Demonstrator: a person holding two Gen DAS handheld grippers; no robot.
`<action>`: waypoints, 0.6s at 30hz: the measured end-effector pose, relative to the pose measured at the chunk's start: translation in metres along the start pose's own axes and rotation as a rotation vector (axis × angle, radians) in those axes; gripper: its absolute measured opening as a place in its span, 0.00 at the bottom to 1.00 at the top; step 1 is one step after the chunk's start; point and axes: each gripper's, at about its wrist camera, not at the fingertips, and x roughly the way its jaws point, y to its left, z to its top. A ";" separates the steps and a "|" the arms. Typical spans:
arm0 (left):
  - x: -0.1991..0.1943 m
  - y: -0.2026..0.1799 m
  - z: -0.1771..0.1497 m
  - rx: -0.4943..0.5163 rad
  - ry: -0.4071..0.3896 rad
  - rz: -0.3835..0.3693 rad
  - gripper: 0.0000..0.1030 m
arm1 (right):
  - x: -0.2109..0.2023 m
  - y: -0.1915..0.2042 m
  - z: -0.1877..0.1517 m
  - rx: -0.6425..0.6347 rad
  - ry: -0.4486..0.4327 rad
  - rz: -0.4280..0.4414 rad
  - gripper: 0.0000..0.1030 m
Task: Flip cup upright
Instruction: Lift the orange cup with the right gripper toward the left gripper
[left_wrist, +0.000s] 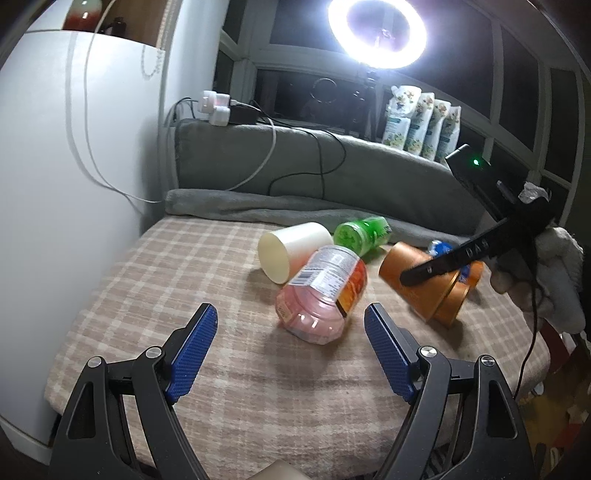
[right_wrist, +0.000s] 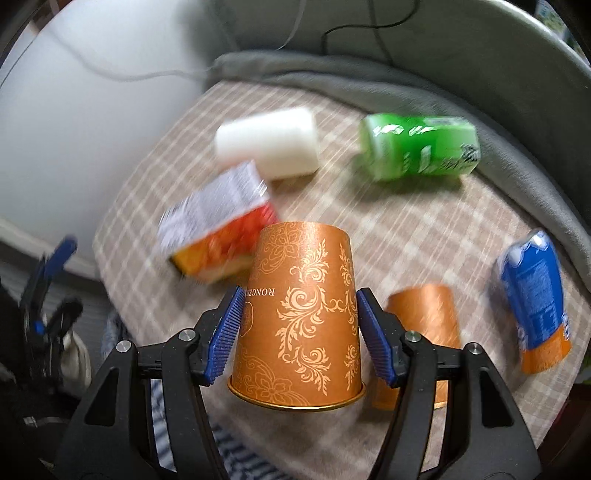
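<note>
Cup: orange gold-patterned paper cup (right_wrist: 299, 317) clamped inverted between right gripper (right_wrist: 297, 338) jaws | left gripper (left_wrist: 290, 356) jaws wide apart, holding nothing.

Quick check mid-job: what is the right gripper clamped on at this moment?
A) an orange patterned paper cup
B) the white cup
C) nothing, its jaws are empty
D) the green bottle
A: in the right wrist view the right gripper has both blue pads pressed against the sides of the orange patterned cup, which is held with its rim toward the camera and its closed base pointing away.
</note>
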 end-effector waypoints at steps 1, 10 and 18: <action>0.001 -0.001 0.000 0.005 0.006 -0.009 0.80 | 0.001 0.003 -0.007 -0.017 0.013 -0.002 0.63; 0.010 -0.019 -0.004 0.085 0.081 -0.118 0.80 | 0.027 0.033 -0.042 -0.188 0.137 -0.043 0.63; 0.019 -0.032 -0.010 0.153 0.152 -0.201 0.80 | 0.033 0.035 -0.052 -0.226 0.143 -0.044 0.63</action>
